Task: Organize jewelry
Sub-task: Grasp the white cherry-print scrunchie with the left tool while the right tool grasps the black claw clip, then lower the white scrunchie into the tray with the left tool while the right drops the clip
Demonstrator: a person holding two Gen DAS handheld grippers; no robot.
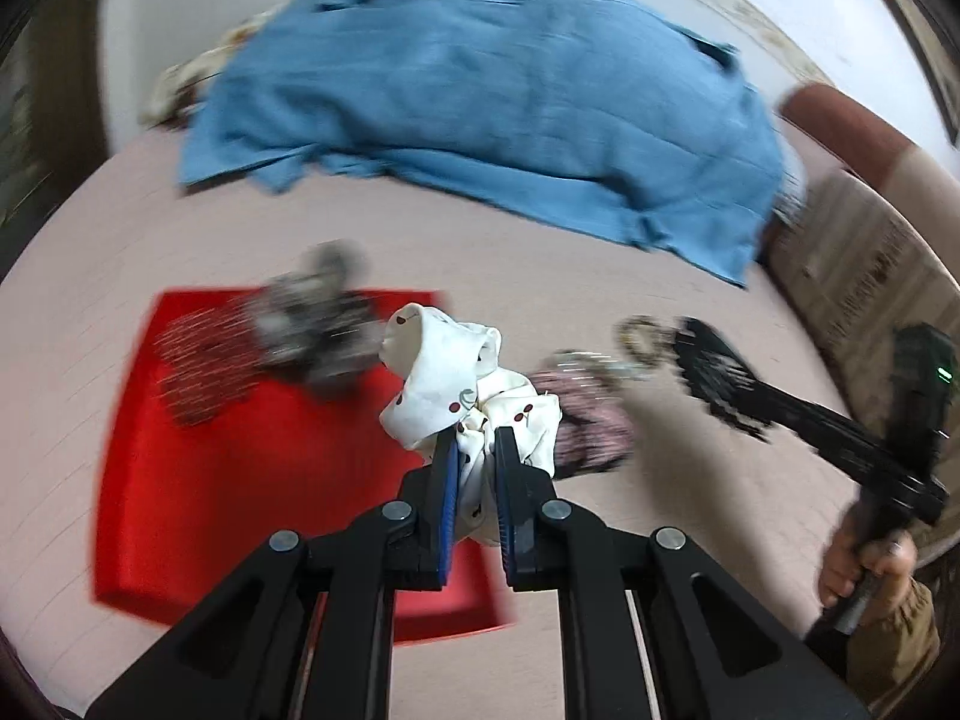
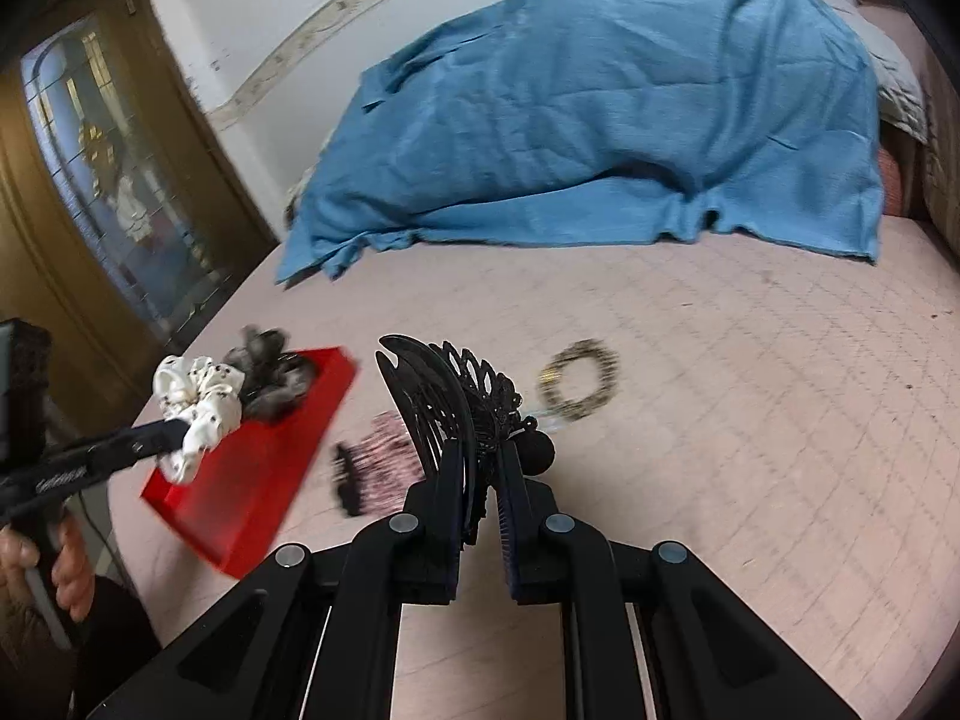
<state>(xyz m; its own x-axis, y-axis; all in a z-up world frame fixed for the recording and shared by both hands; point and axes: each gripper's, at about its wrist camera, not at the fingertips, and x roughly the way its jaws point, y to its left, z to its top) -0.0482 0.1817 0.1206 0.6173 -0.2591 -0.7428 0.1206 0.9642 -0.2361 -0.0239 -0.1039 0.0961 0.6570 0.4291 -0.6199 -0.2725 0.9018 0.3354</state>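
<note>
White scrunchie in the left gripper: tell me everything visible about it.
The white scrunchie is soft gathered fabric, cream-white with small dark red cherry-like spots. It is bunched and puffed, pinched between the fingers of the left gripper, whose jaws are closed on its lower folds. It is lifted off the bed, hanging over the near edge of the red tray. Only the gripper appears to touch it.

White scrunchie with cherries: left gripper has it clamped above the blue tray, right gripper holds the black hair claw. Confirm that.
One thing is wrong: the tray is red, not blue, as the left wrist view shows. The left gripper does clamp the white scrunchie above it, and the right gripper holds the black hair claw.
</note>
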